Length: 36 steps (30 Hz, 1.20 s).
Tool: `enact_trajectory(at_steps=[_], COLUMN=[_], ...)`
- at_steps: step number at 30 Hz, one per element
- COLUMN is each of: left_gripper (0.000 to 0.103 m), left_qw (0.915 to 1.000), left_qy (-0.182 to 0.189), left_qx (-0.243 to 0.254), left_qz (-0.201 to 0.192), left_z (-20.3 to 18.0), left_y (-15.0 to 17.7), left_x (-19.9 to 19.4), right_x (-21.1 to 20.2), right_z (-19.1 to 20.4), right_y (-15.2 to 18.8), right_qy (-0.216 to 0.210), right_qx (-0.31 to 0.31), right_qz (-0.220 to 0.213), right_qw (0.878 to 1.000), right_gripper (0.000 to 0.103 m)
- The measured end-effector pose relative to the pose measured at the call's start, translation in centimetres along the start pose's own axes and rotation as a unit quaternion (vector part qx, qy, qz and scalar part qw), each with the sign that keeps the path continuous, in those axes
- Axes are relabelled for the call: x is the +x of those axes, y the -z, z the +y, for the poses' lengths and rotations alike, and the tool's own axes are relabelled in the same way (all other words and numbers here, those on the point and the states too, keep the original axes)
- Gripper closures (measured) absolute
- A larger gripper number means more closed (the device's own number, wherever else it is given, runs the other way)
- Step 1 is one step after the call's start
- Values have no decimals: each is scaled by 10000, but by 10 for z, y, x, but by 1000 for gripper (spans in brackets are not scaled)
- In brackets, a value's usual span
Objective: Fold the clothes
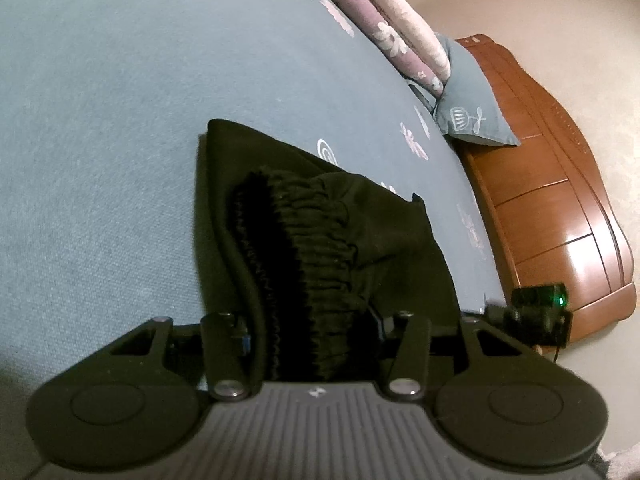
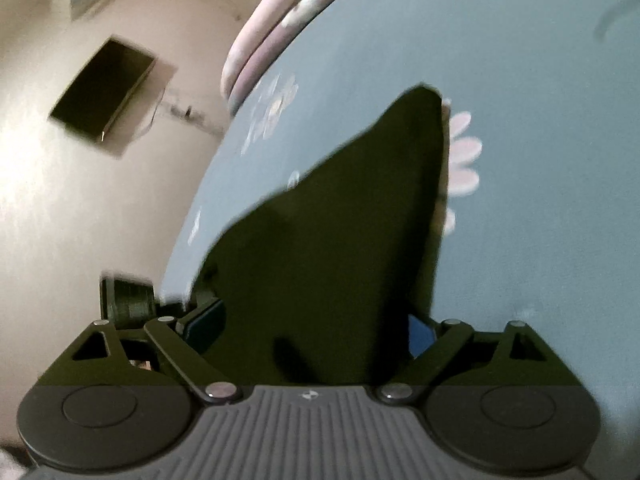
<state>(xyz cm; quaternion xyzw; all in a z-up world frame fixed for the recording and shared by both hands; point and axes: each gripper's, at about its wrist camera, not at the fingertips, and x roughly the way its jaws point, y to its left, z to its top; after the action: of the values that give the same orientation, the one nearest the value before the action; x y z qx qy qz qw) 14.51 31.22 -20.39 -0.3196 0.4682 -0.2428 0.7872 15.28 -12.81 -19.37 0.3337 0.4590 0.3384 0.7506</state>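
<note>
Left gripper (image 1: 312,328): jaws narrowed onto the gathered elastic waistband (image 1: 308,248) of a black garment (image 1: 240,184); the ribbed band bunches between the fingers and runs forward from them. Cloth is matte, dark, with a smooth panel folded to a point farther out on the blue-grey bedsheet (image 1: 100,140).

Right gripper (image 2: 316,328): smooth black cloth (image 2: 340,240) fills the gap between the blue finger pads (image 2: 420,334); whether they press on it cannot be told. The cloth tapers away to a tip on the sheet.

Writing: none legible; the sheet carries white and pink flower prints (image 2: 462,156).

Beyond: a matching pillow (image 1: 472,108) and wooden headboard (image 1: 560,200).
</note>
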Motion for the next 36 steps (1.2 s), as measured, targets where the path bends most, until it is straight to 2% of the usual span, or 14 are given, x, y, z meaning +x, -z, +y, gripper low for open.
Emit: enact_trajectory(at_steps=[4, 5, 6, 9, 13, 16, 21, 24, 30, 36], left_gripper=[55, 55, 55, 55, 55, 55, 54, 56, 61, 66], left_qw=[10000, 10000, 10000, 10000, 9999, 9999, 9999, 9996, 9957, 9905], left_qy=[-41, -22, -6, 34, 60, 52, 22, -204, -914, -1241], left_qx=[-27, -47, -59, -83, -112, -129, -126, -158, 136, 591], left_qz=[-1, -3, -6, -18, -6, -29, -45, -67, -32, -97], left_z=[-3, -2, -1, 1, 3, 4, 4, -4, -37, -77], left_y=[-1, -1, -1, 1, 0, 2, 5, 5, 2, -3], left_x=[2, 1, 1, 0, -2, -3, -6, -5, -4, -6], right_x=[20, 21, 21, 17, 22, 34, 21, 19, 13, 2], right_z=[7, 10, 12, 12, 10, 9, -9, -12, 25, 65], right_y=[-22, -21, -19, -7, -8, -14, -11, -9, -3, 9], right_qy=[262, 331, 382, 245, 61, 61, -84, -95, 603, 1196], right_qx=[-119, -201, -292, -364, -294, -143, 233, 465, 38, -608], right_qz=[169, 223, 303, 581, 531, 473, 376, 281, 109, -107], right_qw=[9994, 9990, 9984, 9973, 9981, 9988, 9990, 9985, 9981, 9909], right_gripper=[9, 11, 18, 23, 26, 40, 63, 69, 78, 81])
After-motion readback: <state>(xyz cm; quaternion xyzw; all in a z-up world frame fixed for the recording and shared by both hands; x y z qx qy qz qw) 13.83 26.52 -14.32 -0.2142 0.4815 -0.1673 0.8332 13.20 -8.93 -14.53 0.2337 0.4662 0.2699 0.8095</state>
